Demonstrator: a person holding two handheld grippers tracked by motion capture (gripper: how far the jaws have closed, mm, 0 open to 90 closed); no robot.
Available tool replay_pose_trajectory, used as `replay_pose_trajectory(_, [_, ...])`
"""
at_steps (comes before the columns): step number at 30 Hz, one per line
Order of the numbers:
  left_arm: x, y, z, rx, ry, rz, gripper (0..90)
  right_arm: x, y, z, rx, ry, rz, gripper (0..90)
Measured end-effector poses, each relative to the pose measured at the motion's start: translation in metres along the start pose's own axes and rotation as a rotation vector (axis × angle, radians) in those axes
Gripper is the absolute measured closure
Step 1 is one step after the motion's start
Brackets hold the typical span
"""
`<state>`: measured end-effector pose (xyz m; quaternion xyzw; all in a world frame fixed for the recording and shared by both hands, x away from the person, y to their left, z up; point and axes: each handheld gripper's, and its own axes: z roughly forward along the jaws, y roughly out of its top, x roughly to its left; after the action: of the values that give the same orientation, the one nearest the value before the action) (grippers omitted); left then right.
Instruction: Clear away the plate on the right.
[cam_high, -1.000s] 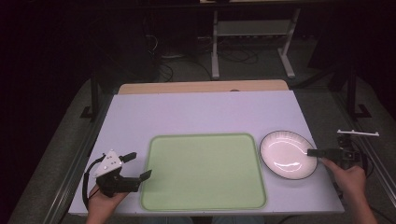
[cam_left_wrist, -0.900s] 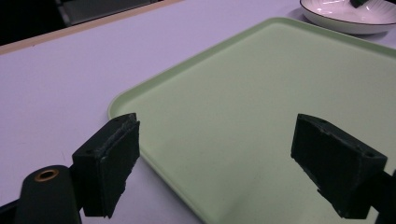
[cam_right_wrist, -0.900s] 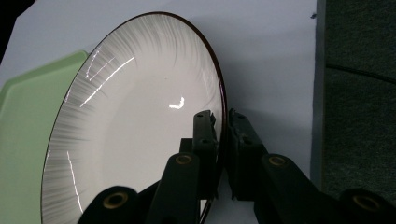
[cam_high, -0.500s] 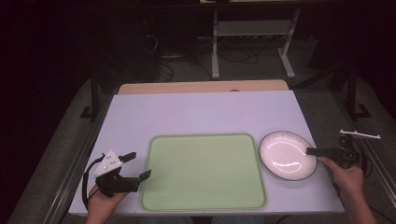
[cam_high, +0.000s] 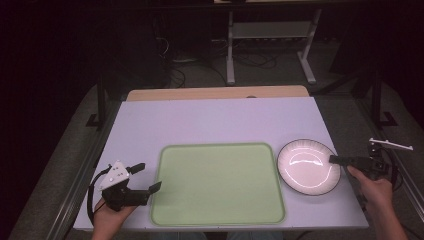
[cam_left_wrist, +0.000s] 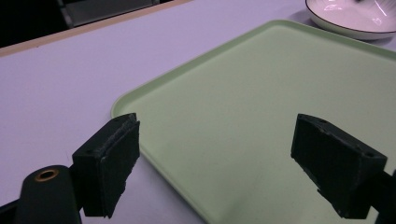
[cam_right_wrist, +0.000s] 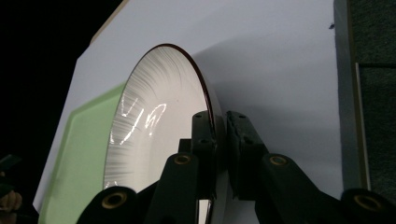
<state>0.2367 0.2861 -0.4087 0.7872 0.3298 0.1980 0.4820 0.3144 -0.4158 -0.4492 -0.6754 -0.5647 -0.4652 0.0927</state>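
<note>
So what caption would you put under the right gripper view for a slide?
Right tool shut on the rim of a white plate, beside a green tray.

Left gripper (cam_high: 146, 178) low at the near left, fingers (cam_left_wrist: 108, 163) wide apart; right gripper (cam_high: 336, 160) pinched tight.

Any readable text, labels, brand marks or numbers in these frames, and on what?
None can be read. The white plate, the green tray, the table and both grippers, left and right, carry no legible print. The small dots on the left gripper's grey plate are not characters.
</note>
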Motion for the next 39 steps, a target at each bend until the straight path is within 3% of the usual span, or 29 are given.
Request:
replay_pose_trajectory(8, [0.0, 0.0, 0.0, 0.001, -0.001, 0.003, 15.0, 0.002, 0.0, -0.013, -0.038, 0.052, 0.015, 80.3])
replay_pose_trajectory(15, [-0.001, 0.0, 0.0, 0.0, 0.0, 0.001, 15.0, 0.009, 0.004, -0.021, -0.056, 0.049, 0.005, 80.1])
replay_pose_trajectory(24, [-0.001, 0.0, 0.001, 0.002, -0.003, 0.005, 15.0, 0.025, 0.01, -0.025, -0.062, 0.091, -0.032, 79.3])
replay_pose_trajectory(39, [-0.001, 0.0, 0.0, 0.002, 0.0, 0.004, 15.1, 0.053, 0.017, -0.023, -0.048, 0.117, -0.104, 78.9])
